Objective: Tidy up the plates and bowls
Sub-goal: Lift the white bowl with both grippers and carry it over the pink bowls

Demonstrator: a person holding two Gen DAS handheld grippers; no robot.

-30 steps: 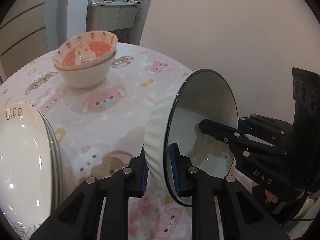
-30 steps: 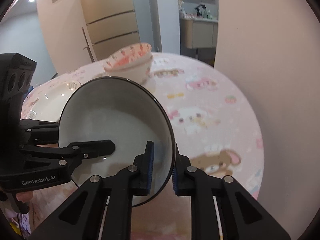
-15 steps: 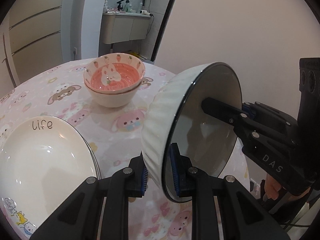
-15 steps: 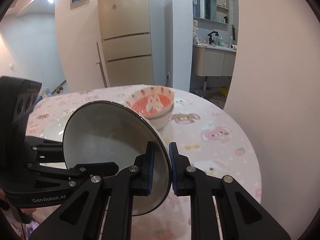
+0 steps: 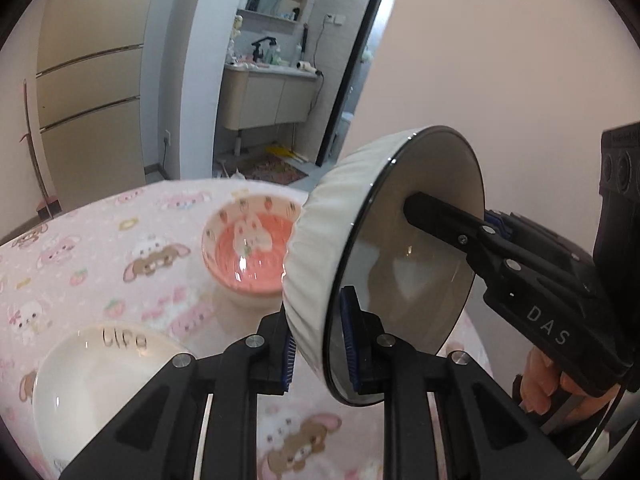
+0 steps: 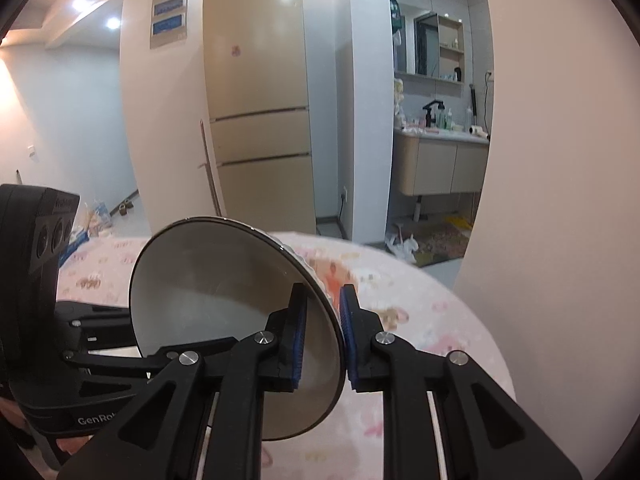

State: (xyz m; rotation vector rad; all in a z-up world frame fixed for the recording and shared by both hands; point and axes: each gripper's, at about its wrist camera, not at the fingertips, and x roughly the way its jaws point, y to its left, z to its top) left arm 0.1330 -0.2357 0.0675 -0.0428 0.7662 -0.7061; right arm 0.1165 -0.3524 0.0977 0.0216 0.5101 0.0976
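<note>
Up front in the left wrist view, the left gripper (image 5: 320,350) is clamped on the rim of a white bowl (image 5: 332,240) with a dark edge, one blue pad outside the ribbed wall and one inside. That bowl is tipped on its side, held up above the pink cartoon tablecloth (image 5: 100,240). From the right, the right gripper (image 5: 416,208) reaches into the bowl's far rim. Below sit a pink bunny bowl (image 5: 250,248) and a white plate (image 5: 100,376) with "life" written on it.

Over in the right wrist view, the right gripper (image 6: 323,336) pinches the same bowl's (image 6: 224,280) rim between its pads, and the left gripper's body (image 6: 40,320) shows at the left edge. A fridge (image 6: 256,120) stands behind the table.
</note>
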